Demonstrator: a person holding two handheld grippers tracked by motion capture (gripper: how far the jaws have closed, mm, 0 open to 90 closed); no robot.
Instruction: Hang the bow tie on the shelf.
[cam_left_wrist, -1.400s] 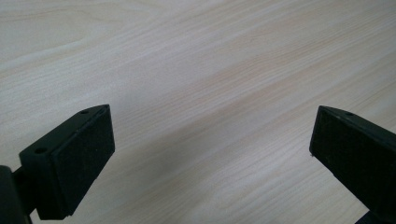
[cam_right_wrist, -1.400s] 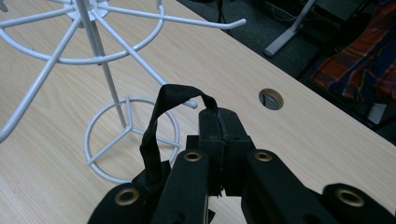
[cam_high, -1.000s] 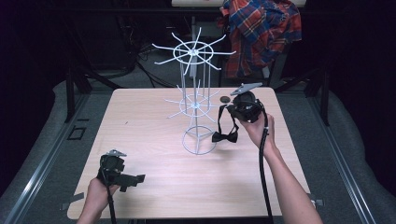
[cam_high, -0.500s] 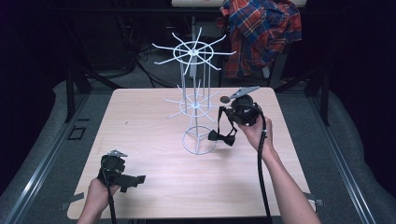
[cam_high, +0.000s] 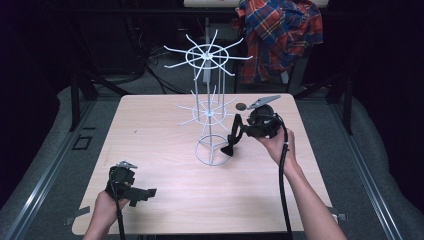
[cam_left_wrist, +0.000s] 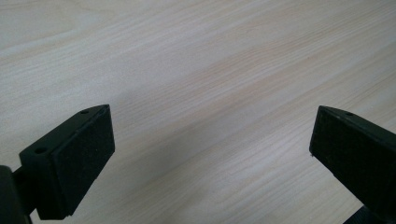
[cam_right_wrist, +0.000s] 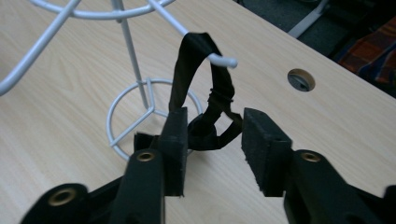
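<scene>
Bow tie hanging on the rack, right gripper just let go

The black fabric bow tie (cam_right_wrist: 205, 133) hangs by its strap from a hook of the white wire spinner rack (cam_high: 209, 112) mid-bench. The right gripper (cam_right_wrist: 212, 140) has just been opening; the tie sits loose between its parted jaws. The left gripper (cam_left_wrist: 205, 158) sits wide apart, empty, over the light wood bench (cam_high: 165, 195), near left.

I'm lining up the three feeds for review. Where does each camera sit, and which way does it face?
High view: above the person's side, facing forward and down on the table; forearms, both grippers.
Left gripper view: on the left gripper, facing bare tabletop; open jaws.
Right gripper view: on the right gripper, facing a black bow tie hung on the white wire rack; jaws just opening.
Shared: high and right views show rack and bow tie.
</scene>
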